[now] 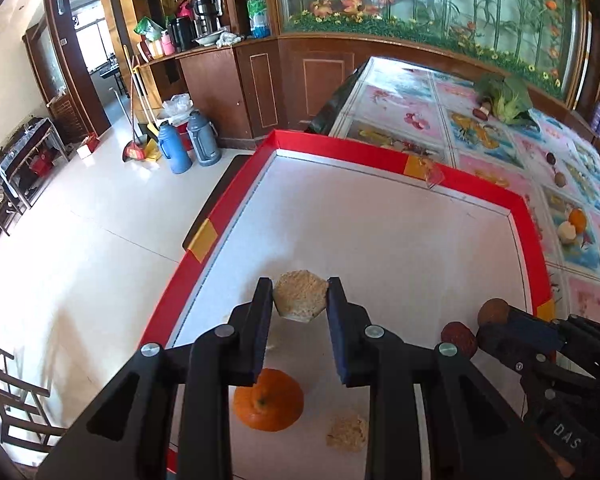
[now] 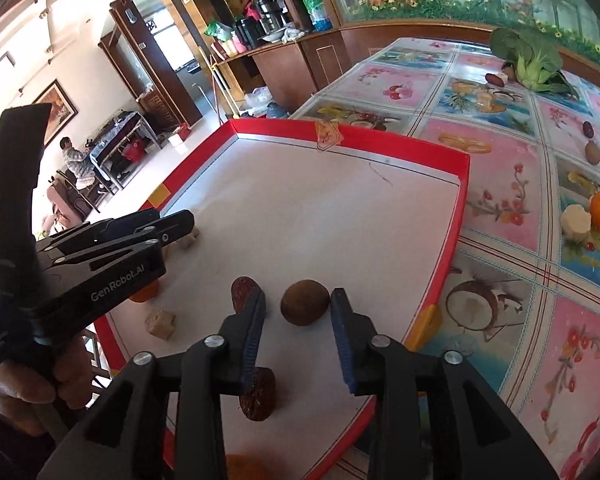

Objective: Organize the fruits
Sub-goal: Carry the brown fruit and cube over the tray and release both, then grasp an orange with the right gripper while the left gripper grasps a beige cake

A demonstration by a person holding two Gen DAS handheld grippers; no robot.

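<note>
Carefully now: the left claw (image 1: 300, 300) grips a pale crumbly chunk (image 1: 300, 295) over the white tray (image 1: 380, 216); squeezing may crumble it. The right claw (image 2: 298, 300) is released around the brown fruit (image 2: 305, 302), at 12 o'clock, which may roll away.

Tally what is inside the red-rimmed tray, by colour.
Orange: 1
Beige crumbly block: 2, one in the left claw
Dark red fruit: 2
Brown round fruit: 1
Total: 6, leaving out an unclear orange blur at the right view's bottom edge.
</note>
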